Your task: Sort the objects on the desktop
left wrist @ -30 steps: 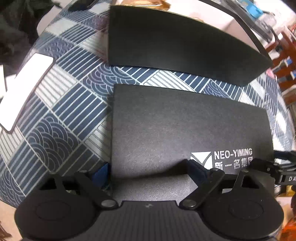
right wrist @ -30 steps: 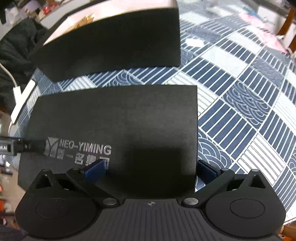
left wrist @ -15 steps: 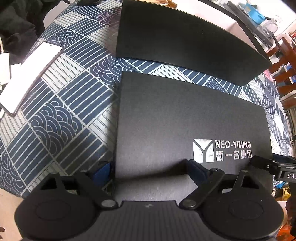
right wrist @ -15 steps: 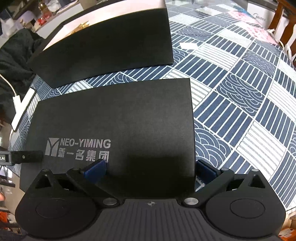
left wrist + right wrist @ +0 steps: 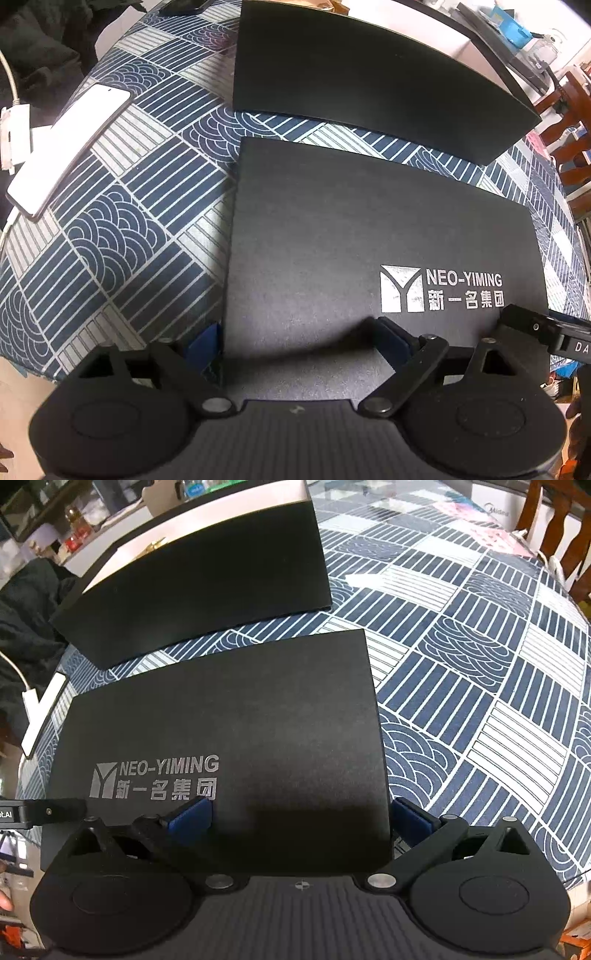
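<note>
A flat black lid marked NEO-YIMING [image 5: 369, 229] [image 5: 229, 720] lies over the near part of the patterned tablecloth. My left gripper [image 5: 295, 339] stands open at the lid's near left corner, one blue pad outside its left edge, the other over the lid. My right gripper [image 5: 299, 816] stands open at the near right corner, one pad outside the right edge. Behind the lid stands the open black box [image 5: 362, 74] [image 5: 199, 579] with a pale lining. The pads' contact with the lid is not visible.
A white phone [image 5: 70, 147] lies at the table's left edge, beside a white charger and cable [image 5: 11, 136]. The phone also shows in the right wrist view [image 5: 44, 712]. Wooden chairs [image 5: 554, 524] stand beyond the far right. The blue-and-white tablecloth [image 5: 480, 664] stretches to the right.
Both views have shifted so the lid and box sit a little farther and more of the table shows. The phone has come further into the left view. The jaws have not changed.
</note>
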The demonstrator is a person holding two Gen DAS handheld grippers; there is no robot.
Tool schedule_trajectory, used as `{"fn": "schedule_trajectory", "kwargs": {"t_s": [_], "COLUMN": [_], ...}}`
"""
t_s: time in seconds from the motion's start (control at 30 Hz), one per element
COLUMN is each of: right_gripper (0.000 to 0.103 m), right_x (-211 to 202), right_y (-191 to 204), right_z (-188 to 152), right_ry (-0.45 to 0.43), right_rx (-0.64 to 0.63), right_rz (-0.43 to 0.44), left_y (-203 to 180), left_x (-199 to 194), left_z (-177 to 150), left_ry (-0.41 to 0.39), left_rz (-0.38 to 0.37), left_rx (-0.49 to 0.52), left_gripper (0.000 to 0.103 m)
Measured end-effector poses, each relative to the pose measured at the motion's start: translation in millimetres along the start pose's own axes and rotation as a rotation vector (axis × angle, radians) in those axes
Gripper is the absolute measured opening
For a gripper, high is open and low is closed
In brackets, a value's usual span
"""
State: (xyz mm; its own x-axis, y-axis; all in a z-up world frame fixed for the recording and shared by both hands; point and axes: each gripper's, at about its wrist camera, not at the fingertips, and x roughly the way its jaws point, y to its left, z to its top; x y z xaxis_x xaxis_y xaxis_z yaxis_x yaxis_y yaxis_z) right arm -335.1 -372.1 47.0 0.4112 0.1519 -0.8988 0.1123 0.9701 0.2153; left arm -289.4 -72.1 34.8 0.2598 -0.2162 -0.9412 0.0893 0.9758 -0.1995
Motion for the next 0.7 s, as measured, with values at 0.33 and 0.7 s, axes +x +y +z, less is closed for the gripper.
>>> {"fn": "schedule_trajectory", "kwargs": {"t_s": [0.33,0.7], "right_gripper": [0.103,0.103], "right_x": [-1,3], "right_y": [-2,-13], "right_z": [-4,-1], "right_ry": [-0.029,0.003], "right_rx": [-0.022,0.014], "right_rz": [0.019,0.075], "left_y": [-2,2], "left_x": [0,2], "left_z": [2,-2], "left_ry": [0.017,0.0], "left_rz": [-0.001,-0.03], "left_rx": [0.008,0.005], "left_gripper": [0.103,0.103]}}
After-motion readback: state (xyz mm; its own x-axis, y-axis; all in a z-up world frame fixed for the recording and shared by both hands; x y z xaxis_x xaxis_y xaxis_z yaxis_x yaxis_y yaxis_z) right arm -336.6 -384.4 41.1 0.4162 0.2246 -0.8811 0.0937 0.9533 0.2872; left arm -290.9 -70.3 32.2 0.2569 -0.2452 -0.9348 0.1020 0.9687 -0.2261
